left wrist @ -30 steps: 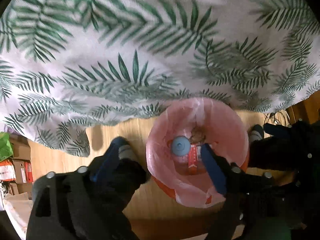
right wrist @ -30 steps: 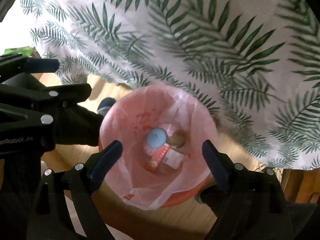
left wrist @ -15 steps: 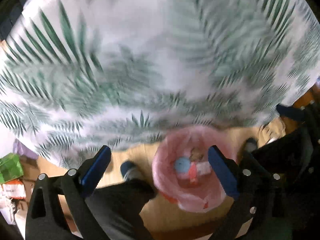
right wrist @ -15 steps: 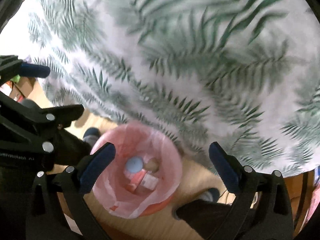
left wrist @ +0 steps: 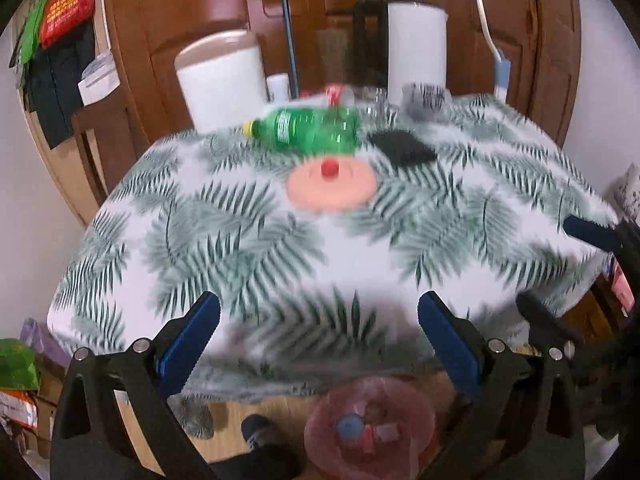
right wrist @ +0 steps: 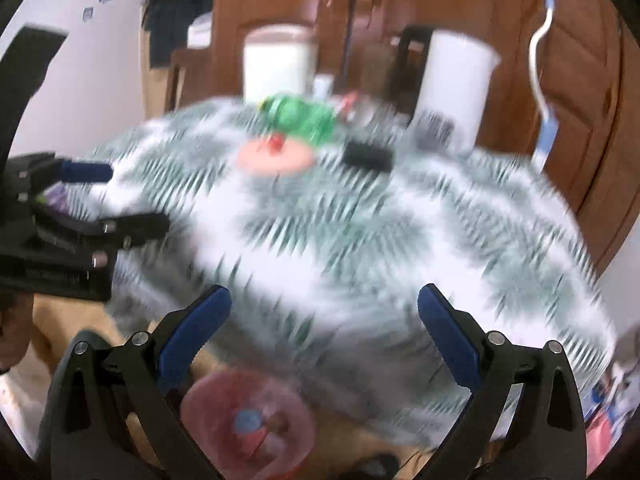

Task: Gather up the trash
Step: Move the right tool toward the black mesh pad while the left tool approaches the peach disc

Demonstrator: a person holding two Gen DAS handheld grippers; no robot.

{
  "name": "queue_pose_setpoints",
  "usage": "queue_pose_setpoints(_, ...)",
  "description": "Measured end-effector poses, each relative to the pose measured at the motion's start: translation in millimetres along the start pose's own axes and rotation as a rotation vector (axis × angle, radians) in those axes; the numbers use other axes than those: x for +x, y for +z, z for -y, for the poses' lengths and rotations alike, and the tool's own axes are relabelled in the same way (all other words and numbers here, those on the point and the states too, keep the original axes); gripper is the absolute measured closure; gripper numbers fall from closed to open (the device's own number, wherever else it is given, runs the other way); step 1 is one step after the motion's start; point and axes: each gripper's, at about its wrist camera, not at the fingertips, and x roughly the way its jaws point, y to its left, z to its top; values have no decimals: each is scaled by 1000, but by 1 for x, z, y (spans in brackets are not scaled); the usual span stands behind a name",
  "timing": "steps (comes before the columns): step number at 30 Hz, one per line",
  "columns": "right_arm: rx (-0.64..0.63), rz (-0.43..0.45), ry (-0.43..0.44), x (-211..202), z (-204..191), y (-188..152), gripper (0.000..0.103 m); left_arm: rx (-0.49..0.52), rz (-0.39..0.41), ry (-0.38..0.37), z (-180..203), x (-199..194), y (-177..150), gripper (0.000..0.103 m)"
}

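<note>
Nearest, the left gripper [left wrist: 318,330] and right gripper [right wrist: 324,322] both stand wide apart, nothing between the pads. Below them on the wooden floor sits the pink-lined trash bin [left wrist: 370,432], scraps inside. Beyond, on the fern-print tablecloth [left wrist: 240,232]: a pink plate [left wrist: 331,192] bearing a red cap [left wrist: 329,169], then a green bottle [left wrist: 308,130] lying on its side.

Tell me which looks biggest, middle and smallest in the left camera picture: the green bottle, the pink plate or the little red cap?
1. Pink plate, the widest of the three.
2. Green bottle, lying on its side just behind the plate; it looks slightly narrower, but it lies farther from the camera and is blurred, so these two are close.
3. Red cap, on the plate, clearly smallest.
</note>
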Motion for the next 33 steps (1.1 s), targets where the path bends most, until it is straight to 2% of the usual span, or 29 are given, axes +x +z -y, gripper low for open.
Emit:
queue_pose_setpoints(6, 13, 39, -44, 23, 23, 51, 6, -10, 17, 32, -5, 14, 34, 5)
queue_pose_setpoints(8, 10, 23, -60, 36, 28, 63, 6, -25, 14, 0, -9, 21, 43, 5)
queue_pose_setpoints(11, 15, 6, -76, 53, 34, 77, 6, -25, -2, 23, -13, 35, 53, 5)
queue_pose_setpoints(22, 46, -55, -80, 112, 45, 107, 6, -56, -51, 44, -26, 76, 68, 5)
queue_pose_setpoints(33, 43, -95, -71, 151, 46, 122, 10, -64, -58, 39, -33, 87, 73, 5)
